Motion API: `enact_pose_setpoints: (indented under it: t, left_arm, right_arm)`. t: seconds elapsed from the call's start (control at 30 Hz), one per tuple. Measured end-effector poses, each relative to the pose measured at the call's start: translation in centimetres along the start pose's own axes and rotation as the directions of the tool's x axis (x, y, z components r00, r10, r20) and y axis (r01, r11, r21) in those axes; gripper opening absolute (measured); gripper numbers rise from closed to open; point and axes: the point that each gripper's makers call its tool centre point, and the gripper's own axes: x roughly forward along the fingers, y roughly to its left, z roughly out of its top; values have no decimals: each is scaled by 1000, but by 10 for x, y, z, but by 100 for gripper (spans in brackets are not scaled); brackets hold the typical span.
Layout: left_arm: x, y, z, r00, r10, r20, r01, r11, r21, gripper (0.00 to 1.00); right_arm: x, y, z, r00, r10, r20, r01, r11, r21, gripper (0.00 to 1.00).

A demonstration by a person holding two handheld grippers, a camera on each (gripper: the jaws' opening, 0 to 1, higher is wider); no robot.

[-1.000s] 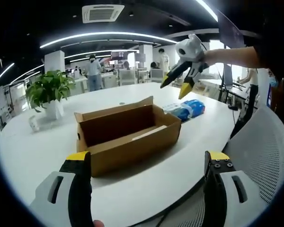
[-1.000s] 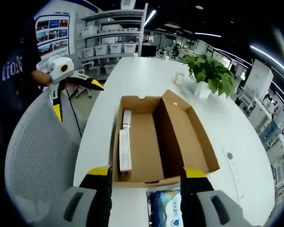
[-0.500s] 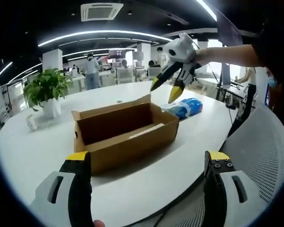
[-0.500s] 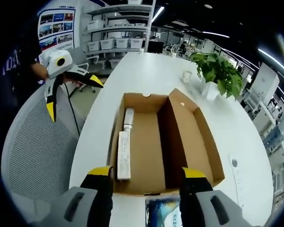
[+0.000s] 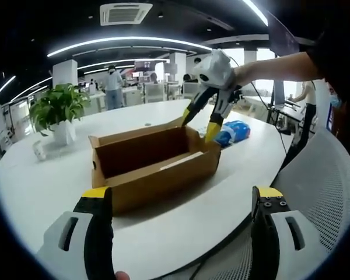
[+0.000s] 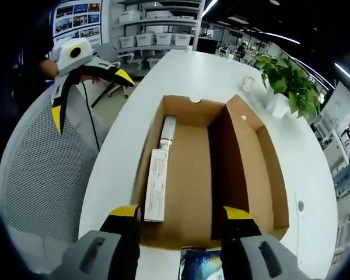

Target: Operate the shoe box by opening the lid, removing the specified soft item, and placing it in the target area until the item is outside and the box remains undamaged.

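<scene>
Ahead of the left gripper (image 5: 181, 224), whose jaws stand wide apart holding nothing, the open cardboard shoe box (image 5: 153, 166) sits on the white table (image 5: 41, 186). Over the box's far end hangs the right gripper (image 5: 200, 123), jaws parted and empty. Just behind its tips lies the blue soft packet (image 5: 234, 132), outside the box.

There was one open brown cardboard shoe box (image 6: 221, 169) on one white oval table (image 5: 41, 186). Inside the box lay one long white carton (image 6: 156, 184) and one white tube (image 6: 168, 130). One blue soft packet (image 5: 233, 132), one green potted plant (image 5: 58, 111), one small white cup (image 6: 248, 83) and two yellow-tipped grippers were counted.
</scene>
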Motion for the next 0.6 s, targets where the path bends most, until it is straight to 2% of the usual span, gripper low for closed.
enact_pose_setpoints:
  t: [0.27,0.43,0.6]
  left_arm:
    - [0,3,-1,1000,12,-3,-12,1000,-5,98]
    - [0,4,-1,1000,16,-3,-16,1000,-8,98]
    - [0,4,-1,1000,19,-5,-19,1000,-9,98]
  right_arm:
    - [20,6,-10,997,64,-45,-66,997,-36,51]
    - [29,7,-12,995,91,-49,-92,995,-26,50]
    - [35,12,-13,992,126,-33,-125,992,19,46]
